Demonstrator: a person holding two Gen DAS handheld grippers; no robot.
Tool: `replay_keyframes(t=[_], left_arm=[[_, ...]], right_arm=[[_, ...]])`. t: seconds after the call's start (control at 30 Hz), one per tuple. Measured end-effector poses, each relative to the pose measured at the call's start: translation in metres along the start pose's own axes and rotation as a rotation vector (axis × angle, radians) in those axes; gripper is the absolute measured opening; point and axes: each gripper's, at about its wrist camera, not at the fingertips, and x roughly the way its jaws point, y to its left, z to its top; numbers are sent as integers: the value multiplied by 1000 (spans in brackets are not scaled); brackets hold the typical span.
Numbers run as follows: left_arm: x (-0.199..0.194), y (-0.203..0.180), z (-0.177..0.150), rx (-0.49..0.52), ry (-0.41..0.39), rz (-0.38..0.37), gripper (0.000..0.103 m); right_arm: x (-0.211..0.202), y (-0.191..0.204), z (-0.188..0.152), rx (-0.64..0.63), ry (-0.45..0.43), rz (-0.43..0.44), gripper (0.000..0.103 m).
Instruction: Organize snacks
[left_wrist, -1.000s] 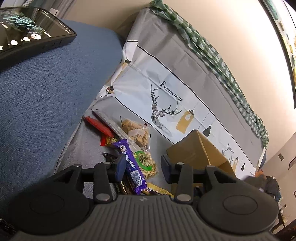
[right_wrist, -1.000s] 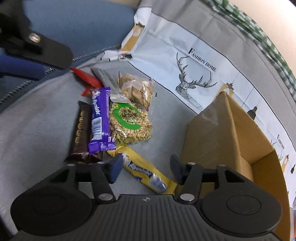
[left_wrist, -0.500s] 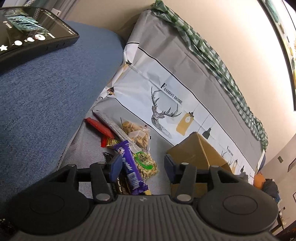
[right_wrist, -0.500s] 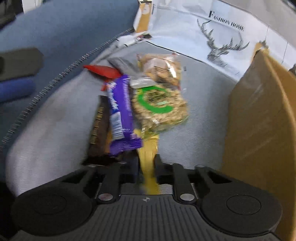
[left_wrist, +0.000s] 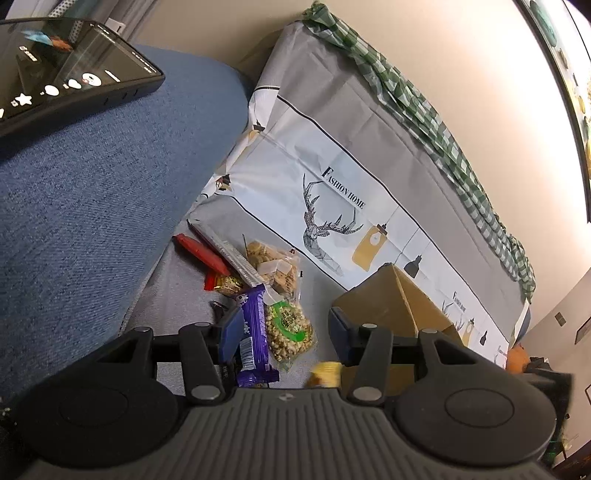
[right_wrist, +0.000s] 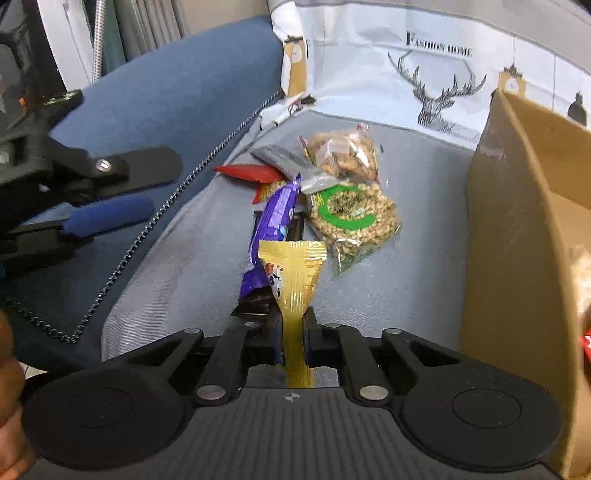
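Right wrist view: my right gripper (right_wrist: 293, 334) pinches the yellow bar (right_wrist: 293, 273) endwise — clear of the pile, beside the cardboard box (right_wrist: 517, 221); left gripper (left_wrist: 282, 332) spread, empty.

A yellow snack bar (right_wrist: 295, 280) stands up off the grey cushion, its crimped end fanned out at the top. Behind it lie a purple bar (right_wrist: 273, 221), a dark brown bar (right_wrist: 295, 229), a red packet (right_wrist: 247, 172), a grey wrapper (right_wrist: 284, 159), a clear nut bag with a green ring (right_wrist: 351, 218) and a clear bag of biscuits (right_wrist: 343, 151). An open cardboard box (right_wrist: 517, 229) stands just beside them.
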Motion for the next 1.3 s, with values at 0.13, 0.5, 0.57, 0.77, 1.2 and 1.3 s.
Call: replay_keyframes(t=[0.13, 0.5, 0.57, 0.77, 1.2, 1.3], left_arm=[[-4, 0, 0, -4, -7, -1, 57], [-4, -6, 0, 13, 4, 20, 61], [-3, -7, -1, 17, 4, 27, 62], [4, -10, -2, 40, 20, 48, 63], [27, -11, -4, 73, 93, 110, 67], [35, -11, -6, 76, 130, 125, 67]], right_arm=[[-22, 0, 0, -7, -20, 3, 12], [-41, -12, -47, 21, -44, 12, 29], [-34, -13, -50, 36, -48, 11, 38], [-18, -15, -44, 74, -108, -12, 64], [19, -20, -38, 90, -30, -78, 13], [13, -21, -42, 79, -32, -59, 3]])
